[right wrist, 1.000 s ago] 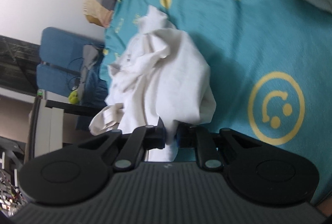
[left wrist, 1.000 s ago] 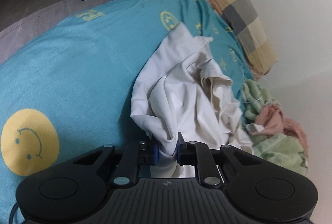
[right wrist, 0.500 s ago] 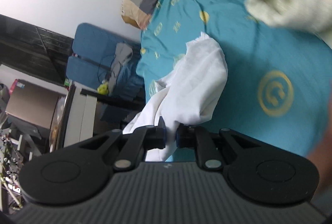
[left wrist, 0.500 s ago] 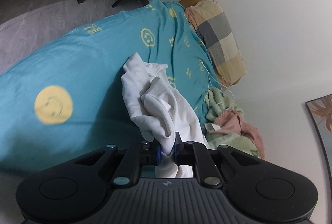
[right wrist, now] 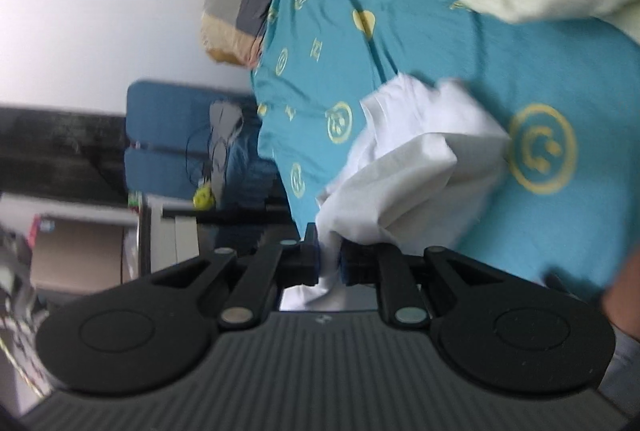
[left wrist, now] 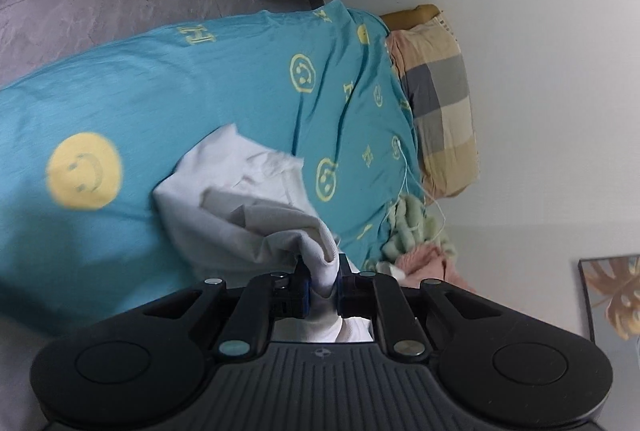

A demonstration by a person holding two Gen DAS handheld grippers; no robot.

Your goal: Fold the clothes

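The white garment looked light and limp, sagging onto the bed. Both the left gripper and right gripper had their jaws clamped on bunched edges; flat corners would probably hold better.

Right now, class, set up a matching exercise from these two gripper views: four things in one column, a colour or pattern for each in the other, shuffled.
Things:
1. garment pinched by the left gripper and the right gripper
2. bedsheet
3. pillow
4. chair

Descriptions:
A. dark blue
B. white
C. grey, cream and yellow checks
D. teal with yellow smiley faces

Pairs: 1-B, 2-D, 3-C, 4-A
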